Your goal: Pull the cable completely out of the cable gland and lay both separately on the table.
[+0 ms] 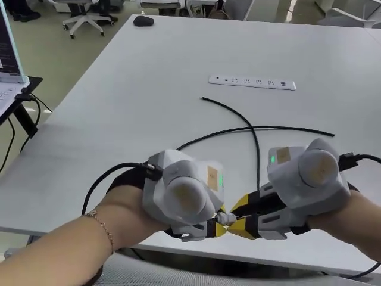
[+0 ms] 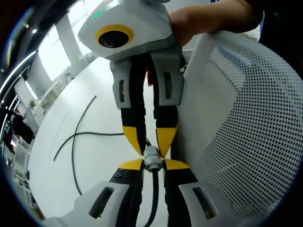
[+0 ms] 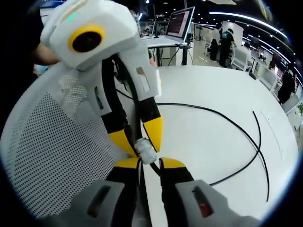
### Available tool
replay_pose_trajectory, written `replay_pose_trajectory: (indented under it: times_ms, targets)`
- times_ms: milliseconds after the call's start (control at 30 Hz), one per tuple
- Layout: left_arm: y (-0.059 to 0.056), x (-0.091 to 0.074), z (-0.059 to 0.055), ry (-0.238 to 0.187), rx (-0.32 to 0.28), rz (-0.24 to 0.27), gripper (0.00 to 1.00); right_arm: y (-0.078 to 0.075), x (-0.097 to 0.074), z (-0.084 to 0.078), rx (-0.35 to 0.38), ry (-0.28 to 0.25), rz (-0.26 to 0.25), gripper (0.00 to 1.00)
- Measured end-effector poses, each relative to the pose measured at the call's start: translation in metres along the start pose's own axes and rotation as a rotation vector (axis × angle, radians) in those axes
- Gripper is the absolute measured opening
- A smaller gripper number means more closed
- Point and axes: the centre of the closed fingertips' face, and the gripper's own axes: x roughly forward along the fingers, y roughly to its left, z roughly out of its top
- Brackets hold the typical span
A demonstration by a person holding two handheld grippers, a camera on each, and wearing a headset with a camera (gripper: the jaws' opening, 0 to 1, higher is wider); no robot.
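At the near table [image 1: 149,89] edge, my left gripper [image 2: 153,165] clamps gland [image 3: 144,147], right gripper [image 3: 150,164] clamps cable [image 2: 154,198], for pulling apart.

The table [image 1: 119,107] looks smooth and matt, the cable [image 1: 257,149] rubbery, the cable gland [image 2: 152,158] probably glossy plastic.

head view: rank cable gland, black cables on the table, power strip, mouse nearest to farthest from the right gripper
1. cable gland, right at the right gripper
2. black cables, mid-table
3. power strip, behind them
4. mouse, far back left
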Motion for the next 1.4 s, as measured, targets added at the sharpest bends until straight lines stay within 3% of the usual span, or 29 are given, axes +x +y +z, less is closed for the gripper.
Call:
replay_pose_trajectory:
  times_ms: [200, 400, 467, 633, 700, 867, 1033, 1300, 1367, 1400]
  targets:
    - [-0.004, 0.003, -0.001, 0.044, 0.153, 0.001, 0.17, 0.005, 0.0, 0.004, -0.021, -0.014, 0.024, 0.15]
    - [-0.006, 0.003, -0.002, 0.039, 0.132, -0.005, 0.17, 0.009, 0.001, 0.001, -0.052, 0.006, 0.03, 0.13]
    - [-0.007, 0.003, -0.003, 0.029, 0.077, -0.013, 0.17, 0.01, 0.001, 0.001, -0.075, 0.015, 0.024, 0.13]
    - [-0.008, 0.004, -0.005, 0.037, 0.034, -0.027, 0.16, 0.01, 0.003, -0.002, -0.205, 0.054, 0.005, 0.12]
    - [-0.008, 0.004, -0.006, 0.038, -0.009, -0.037, 0.16, 0.011, 0.005, -0.001, -0.238, 0.06, 0.003, 0.11]
    - [-0.004, -0.001, -0.004, -0.003, -0.144, -0.041, 0.16, 0.008, 0.003, 0.004, -0.292, 0.048, -0.039, 0.11]
    - [-0.004, -0.004, -0.006, -0.027, -0.314, -0.072, 0.16, 0.006, 0.005, 0.007, -0.383, 0.075, -0.079, 0.1]
    - [0.002, -0.005, -0.009, -0.043, -0.43, -0.083, 0.16, 0.003, 0.007, 0.01, -0.493, 0.108, -0.12, 0.1]
    - [0.002, -0.005, -0.009, -0.044, -0.422, -0.079, 0.16, 0.002, 0.008, 0.01, -0.478, 0.1, -0.117, 0.11]
    - [0.001, -0.004, -0.011, -0.025, -0.356, -0.074, 0.16, 0.005, 0.01, 0.008, -0.432, 0.09, -0.089, 0.11]
